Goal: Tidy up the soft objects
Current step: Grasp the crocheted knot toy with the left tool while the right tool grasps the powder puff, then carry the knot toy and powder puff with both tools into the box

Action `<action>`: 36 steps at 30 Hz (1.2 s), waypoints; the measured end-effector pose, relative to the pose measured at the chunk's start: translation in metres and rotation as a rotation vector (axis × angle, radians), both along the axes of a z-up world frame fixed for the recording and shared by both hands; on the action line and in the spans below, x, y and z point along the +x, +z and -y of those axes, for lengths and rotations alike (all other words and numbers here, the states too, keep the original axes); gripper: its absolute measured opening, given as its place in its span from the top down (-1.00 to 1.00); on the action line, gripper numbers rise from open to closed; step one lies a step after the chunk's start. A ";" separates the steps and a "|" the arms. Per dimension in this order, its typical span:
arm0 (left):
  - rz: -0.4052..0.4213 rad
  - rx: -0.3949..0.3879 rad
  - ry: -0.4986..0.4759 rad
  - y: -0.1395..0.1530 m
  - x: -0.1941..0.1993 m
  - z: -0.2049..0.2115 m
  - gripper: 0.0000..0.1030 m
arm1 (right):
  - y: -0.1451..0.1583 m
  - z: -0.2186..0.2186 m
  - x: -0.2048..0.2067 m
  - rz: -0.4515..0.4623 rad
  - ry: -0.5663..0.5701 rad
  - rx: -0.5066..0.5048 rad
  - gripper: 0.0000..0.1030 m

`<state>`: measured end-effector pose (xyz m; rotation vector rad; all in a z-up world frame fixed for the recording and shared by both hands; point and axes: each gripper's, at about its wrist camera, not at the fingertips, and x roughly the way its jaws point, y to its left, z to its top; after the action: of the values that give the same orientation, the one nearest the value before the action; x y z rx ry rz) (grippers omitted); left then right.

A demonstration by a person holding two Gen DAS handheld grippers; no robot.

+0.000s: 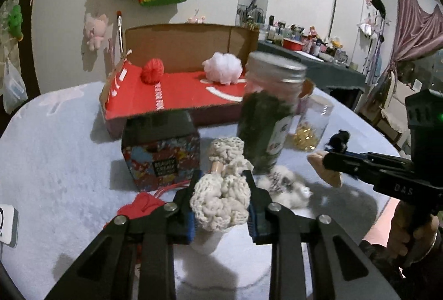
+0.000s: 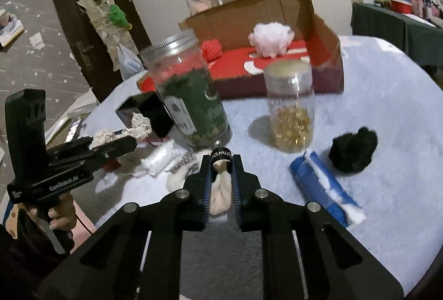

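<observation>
While left tongs (image 1: pixel 221 203) pinch cream knit (image 1: pixel 221 205) | right tongs (image 2: pixel 221 181) pinch beige bundle (image 2: pixel 220 197)

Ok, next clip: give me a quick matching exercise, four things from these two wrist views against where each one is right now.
Things:
1. cream knitted scrunchie
2. white puff
3. black pompom
4. beige cloth with black band

Places:
A. on the table beside the blue roll
B. in the right gripper
C. in the cardboard box
D. in the left gripper

Pairs: 1-D, 2-C, 3-A, 4-B
</observation>
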<state>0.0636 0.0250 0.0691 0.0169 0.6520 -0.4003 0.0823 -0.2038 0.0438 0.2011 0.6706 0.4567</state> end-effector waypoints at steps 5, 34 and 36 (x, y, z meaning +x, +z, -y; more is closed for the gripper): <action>-0.006 -0.003 -0.018 -0.001 0.002 0.008 0.44 | 0.007 0.002 0.002 0.009 0.003 -0.012 0.75; -0.034 0.018 0.135 0.007 0.001 -0.055 0.44 | 0.013 0.027 0.007 -0.014 -0.038 -0.059 0.75; -0.039 0.034 0.156 0.006 0.004 -0.064 0.44 | 0.012 0.033 0.007 -0.022 -0.051 -0.062 0.75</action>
<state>0.0674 0.0886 0.0755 -0.0091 0.6938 -0.2395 0.0892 -0.2370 0.0556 0.1642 0.6990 0.3844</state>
